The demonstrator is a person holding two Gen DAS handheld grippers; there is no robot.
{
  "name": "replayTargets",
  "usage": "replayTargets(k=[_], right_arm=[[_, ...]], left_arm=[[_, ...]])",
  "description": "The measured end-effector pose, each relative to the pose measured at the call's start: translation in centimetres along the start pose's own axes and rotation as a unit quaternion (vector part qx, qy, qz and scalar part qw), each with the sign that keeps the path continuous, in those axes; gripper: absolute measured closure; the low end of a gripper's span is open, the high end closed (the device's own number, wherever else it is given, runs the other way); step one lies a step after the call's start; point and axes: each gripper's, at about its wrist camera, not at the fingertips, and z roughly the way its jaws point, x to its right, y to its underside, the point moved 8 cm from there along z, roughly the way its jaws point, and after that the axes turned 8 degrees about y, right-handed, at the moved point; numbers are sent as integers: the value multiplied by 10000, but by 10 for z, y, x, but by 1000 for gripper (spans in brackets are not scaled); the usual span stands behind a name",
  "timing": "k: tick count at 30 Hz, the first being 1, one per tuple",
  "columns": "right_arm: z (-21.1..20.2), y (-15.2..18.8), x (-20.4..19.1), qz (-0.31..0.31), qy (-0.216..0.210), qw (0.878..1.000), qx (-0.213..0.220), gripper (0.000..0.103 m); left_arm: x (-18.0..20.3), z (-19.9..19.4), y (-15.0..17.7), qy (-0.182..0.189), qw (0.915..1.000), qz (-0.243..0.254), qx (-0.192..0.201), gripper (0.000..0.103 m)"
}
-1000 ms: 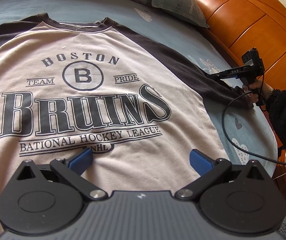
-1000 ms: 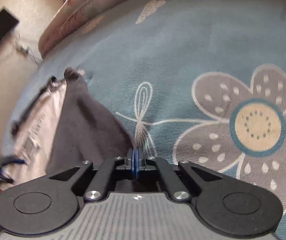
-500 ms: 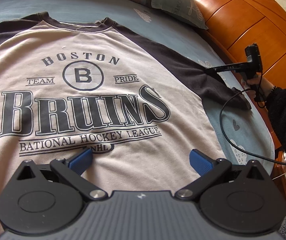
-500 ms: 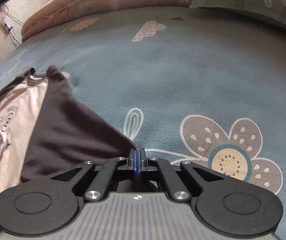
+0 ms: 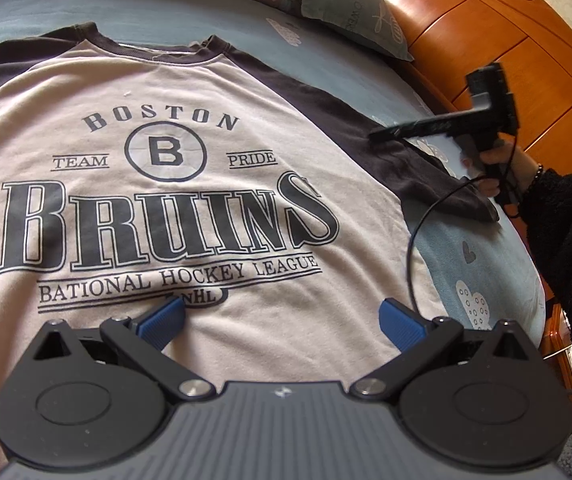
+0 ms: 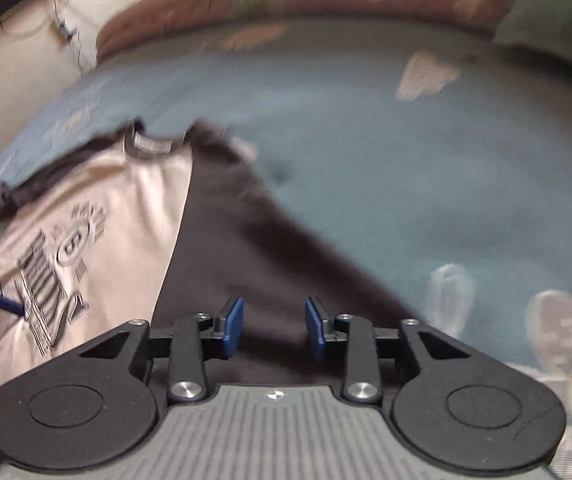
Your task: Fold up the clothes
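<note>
t-shirt (image 5: pixel 189 92), soft grey cotton with dark sleeves, lies flat on my bedsheet (image 5: pixel 482 264); left gripper (image 5: pixel 281 322) gapes wide, right gripper (image 6: pixel 273 326) is opening, nothing between.

Black tongs (image 6: pixel 273 326), blue pads (image 6: pixel 233 326), fuzzy black sleeve (image 5: pixel 566 240)

Bruins tee (image 5: pixel 189 208) flat on bed (image 5: pixel 486 264), left hand-held gripper (image 5: pixel 281 320) jaws wide, right hand-held gripper (image 5: pixel 378 134) over sleeve (image 5: pixel 418 168)
</note>
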Motion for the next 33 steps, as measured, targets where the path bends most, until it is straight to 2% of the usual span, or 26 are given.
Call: replayTargets(k=[3,5,7,10,12,14,17,22,24,26,28,29,31,33], right_arm=[[-4,13,1,35,255,9997,13,61],[-17,30,23,226,755,9969,-60,61],[-42,50,41,558,916,9942,-127,61],[-98,72,68,967,1116,9885,319,60],[-135,87,99,1440,1439,9770,631,50],[-160,111,137,1896,1938,9598,731,44],[-178,154,185,2574,2310,9356,712,44],[-186,197,229,3277,2225,9138,900,44],[-187,209,244,3629,2131,9014,1023,41],[-185,228,258,4106,1868,8859,1084,40],[-184,238,259,4393,1439,8763,1358,36],[-183,240,257,4473,1165,8738,1511,33],[-175,234,248,4448,561,8781,1669,32],[-165,223,243,4181,601,8904,1694,28]], left_arm=[[1,1,0,-2,10000,60,-51,1],[1,1,1,18,10000,68,-51,1],[0,0,1,37,10000,52,-38,1],[0,0,1,53,10000,29,-27,1],[0,0,1,48,10000,5,-32,1],[0,0,0,28,10000,-6,-45,1],[0,1,0,-4,10000,25,-75,1],[0,1,0,33,9999,36,-98,1],[-1,1,-1,51,9999,-11,-95,1],[-1,1,-1,53,9999,-31,-90,1],[-1,1,-1,47,9999,-29,-89,1],[-1,1,-1,42,9999,-25,-92,1],[0,1,-1,24,9999,-17,-98,1],[0,1,-1,-5,10000,-27,-93,1]])
